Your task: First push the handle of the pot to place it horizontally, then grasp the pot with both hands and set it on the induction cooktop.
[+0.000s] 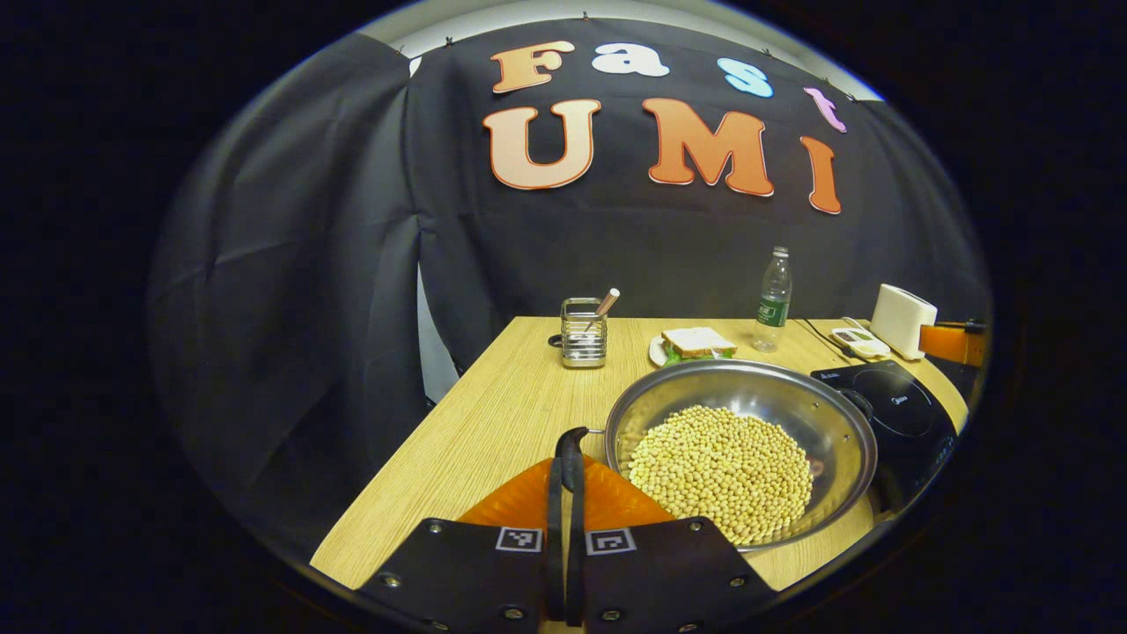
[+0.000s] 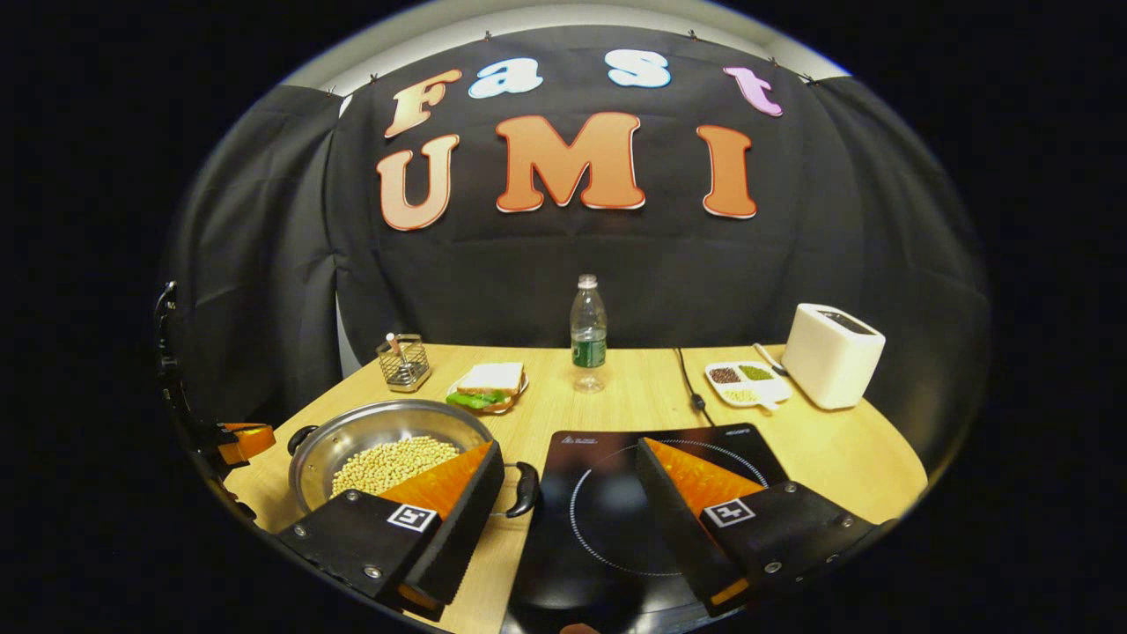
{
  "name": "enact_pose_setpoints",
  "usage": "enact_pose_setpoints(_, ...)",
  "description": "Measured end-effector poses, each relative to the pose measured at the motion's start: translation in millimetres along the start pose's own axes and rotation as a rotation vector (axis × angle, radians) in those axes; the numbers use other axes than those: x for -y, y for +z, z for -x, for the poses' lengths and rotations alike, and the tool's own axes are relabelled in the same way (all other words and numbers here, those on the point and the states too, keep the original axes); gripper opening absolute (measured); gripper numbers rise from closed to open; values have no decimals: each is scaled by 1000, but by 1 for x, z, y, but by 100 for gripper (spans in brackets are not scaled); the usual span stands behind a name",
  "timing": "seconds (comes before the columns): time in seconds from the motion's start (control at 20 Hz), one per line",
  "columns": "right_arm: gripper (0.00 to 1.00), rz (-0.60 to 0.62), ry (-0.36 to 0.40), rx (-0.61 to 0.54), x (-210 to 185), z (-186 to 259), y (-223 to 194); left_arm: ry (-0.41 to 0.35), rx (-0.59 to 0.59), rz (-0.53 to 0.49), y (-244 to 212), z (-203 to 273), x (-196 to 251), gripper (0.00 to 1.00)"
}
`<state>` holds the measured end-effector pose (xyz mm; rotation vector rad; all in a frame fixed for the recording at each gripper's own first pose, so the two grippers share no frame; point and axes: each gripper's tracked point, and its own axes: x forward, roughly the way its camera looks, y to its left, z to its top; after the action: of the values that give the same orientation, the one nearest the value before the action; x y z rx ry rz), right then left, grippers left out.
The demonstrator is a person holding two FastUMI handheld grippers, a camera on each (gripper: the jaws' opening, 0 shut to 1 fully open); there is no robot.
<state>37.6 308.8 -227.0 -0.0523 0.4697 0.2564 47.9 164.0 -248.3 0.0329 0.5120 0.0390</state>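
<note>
Both tongs sat low over the table (image 2: 616, 396) as I watched. My left gripper (image 1: 569, 458) was clenched on the pot's near handle (image 1: 570, 440), its two fingers pressed together around it. Just past those fingers lay the pot (image 1: 792, 396), full of soybeans (image 1: 722, 471). My right gripper (image 2: 568, 458) was spread wide and released, one finger over the pot's rim, the other over the induction cooktop (image 2: 607, 528); the pot's other handle (image 2: 526, 489) stood between them, untouched. So the pot rested on the table beside the cooktop. Farther off I saw a sandwich on a plate (image 2: 487, 386), a utensil holder (image 2: 404, 361), a water bottle (image 2: 587, 330), a small divided tray (image 2: 747, 383) and a white toaster (image 2: 832, 352).
</note>
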Motion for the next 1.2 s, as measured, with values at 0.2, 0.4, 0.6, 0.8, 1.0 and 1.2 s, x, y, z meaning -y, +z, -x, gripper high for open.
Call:
enact_pose_setpoints(0.2, 95, 26, 0, -45, -18, -17, -18, -16, -19, 20, -7, -18, 8, 44)
enact_pose_setpoints(0.4, 95, 23, 3, -100, -29, -37, -35, -97, -8, 33, -9, -32, 21, 75)
enact_pose_setpoints(0.6, 95, 36, -8, -148, -36, -56, -50, -95, -56, 23, -24, -50, 18, 76)
enact_pose_setpoints(0.8, 95, 28, -12, -190, -40, -69, -63, -123, -98, 48, -33, -60, 22, 76)
enact_pose_setpoints(1.0, 95, 45, -14, -226, -42, -77, -74, -152, -114, 97, -36, -67, 24, 76)
enact_pose_setpoints(1.2, 88, 45, -8, -265, -48, -81, -83, -169, -145, 103, -46, -71, 25, 75)
